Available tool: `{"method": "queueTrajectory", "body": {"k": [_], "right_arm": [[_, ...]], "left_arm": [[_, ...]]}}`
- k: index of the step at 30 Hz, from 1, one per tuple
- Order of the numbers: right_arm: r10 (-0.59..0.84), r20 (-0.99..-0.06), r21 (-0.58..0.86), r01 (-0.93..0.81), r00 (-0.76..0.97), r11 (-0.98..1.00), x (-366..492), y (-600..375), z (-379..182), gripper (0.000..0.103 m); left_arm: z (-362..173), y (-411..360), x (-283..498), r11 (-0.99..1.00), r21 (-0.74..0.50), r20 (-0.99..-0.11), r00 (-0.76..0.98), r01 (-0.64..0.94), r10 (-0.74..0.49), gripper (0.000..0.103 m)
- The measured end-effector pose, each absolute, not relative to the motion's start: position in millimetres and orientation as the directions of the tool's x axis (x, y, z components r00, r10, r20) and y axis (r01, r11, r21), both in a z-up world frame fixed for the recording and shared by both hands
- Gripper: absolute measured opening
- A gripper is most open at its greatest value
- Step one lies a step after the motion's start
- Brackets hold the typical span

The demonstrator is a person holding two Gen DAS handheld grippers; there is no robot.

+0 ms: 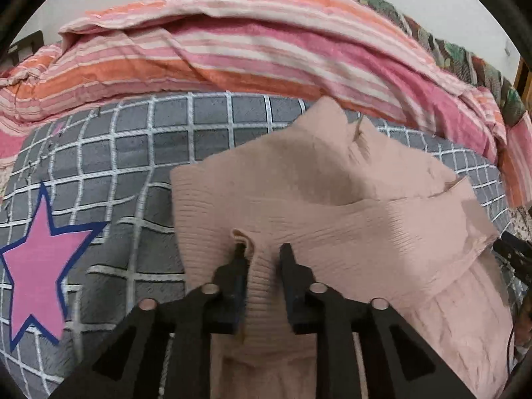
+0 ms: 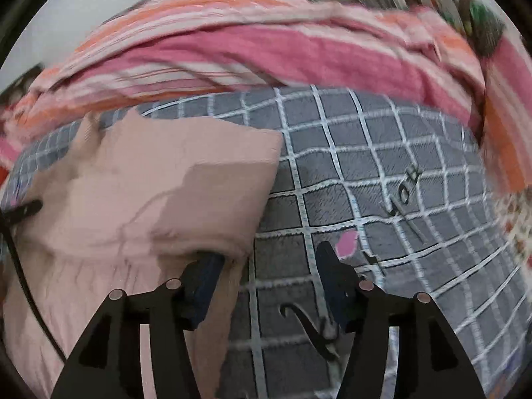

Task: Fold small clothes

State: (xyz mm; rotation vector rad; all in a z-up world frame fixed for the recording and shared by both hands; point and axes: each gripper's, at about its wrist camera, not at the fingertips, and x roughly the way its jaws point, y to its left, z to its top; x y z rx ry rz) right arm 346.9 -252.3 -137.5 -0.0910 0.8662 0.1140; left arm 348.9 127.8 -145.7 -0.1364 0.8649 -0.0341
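Observation:
A pale pink ribbed knit garment (image 1: 332, 206) lies partly folded on a grey checked blanket (image 1: 133, 153). My left gripper (image 1: 262, 249) sits at its near ribbed edge. Its jaws stand narrow, ribbed fabric fills the gap between them, and a small fold curls over the left fingertip (image 1: 238, 249). In the right wrist view the same garment (image 2: 159, 183) lies on the left. My right gripper (image 2: 269, 252) stands wide open at the garment's right edge. One finger (image 2: 202, 282) is tucked under the cloth and the other finger (image 2: 332, 272) is over the bare blanket (image 2: 365, 153).
A pink, orange and white striped quilt (image 1: 249, 50) is bunched along the far side, with floral bedding (image 1: 465, 53) behind it. A pink star (image 1: 36, 259) is printed on the blanket at the left. A black cable (image 2: 23, 266) runs over the garment's left side.

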Motion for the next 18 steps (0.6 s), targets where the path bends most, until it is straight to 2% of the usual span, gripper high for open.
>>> {"method": "queueTrajectory", "body": {"k": [3,5,7,12,14,16,18], "right_arm": [[0.089,-0.729,-0.058,-0.191,0.679,0.98,326.2,-258.0,-122.9,0.061],[0.113,-0.697,-0.042,-0.197,0.709,0.98,319.1,-262.6,-111.5,0.064],[0.153,-0.666,0.009,-0.198,0.73,0.98,322.0,-263.6,-101.9,0.067],[0.181,-0.669,0.068,-0.183,0.721,0.981,354.2,-247.5,-111.4,0.067],[0.152,-0.693,0.048,-0.165,0.705,0.985,366.4,-243.2,-125.8,0.067],[0.1,-0.73,0.005,-0.142,0.676,0.99,375.8,-240.2,-142.4,0.064],[0.118,-0.761,0.027,-0.15,0.638,0.988,381.5,-240.7,-154.0,0.062]], "left_arm": [[-133.5,134.6,337.7,0.992,-0.12,-0.74,0.67,-0.039,-0.063,0.029],[-126.0,138.0,332.5,0.989,-0.141,-0.718,0.692,-0.041,-0.074,0.041],[-125.1,137.8,332.1,0.986,-0.165,-0.706,0.702,-0.034,-0.094,0.048],[-147.6,129.4,344.1,0.994,-0.063,-0.743,0.669,-0.088,0.012,0.048],[-160.7,129.0,346.9,0.994,-0.02,-0.757,0.651,-0.109,0.056,0.054],[-163.1,132.2,345.6,0.991,-0.032,-0.752,0.657,-0.128,0.061,0.058],[-164.0,131.3,345.1,0.991,-0.02,-0.749,0.658,-0.134,0.074,0.059]]}}
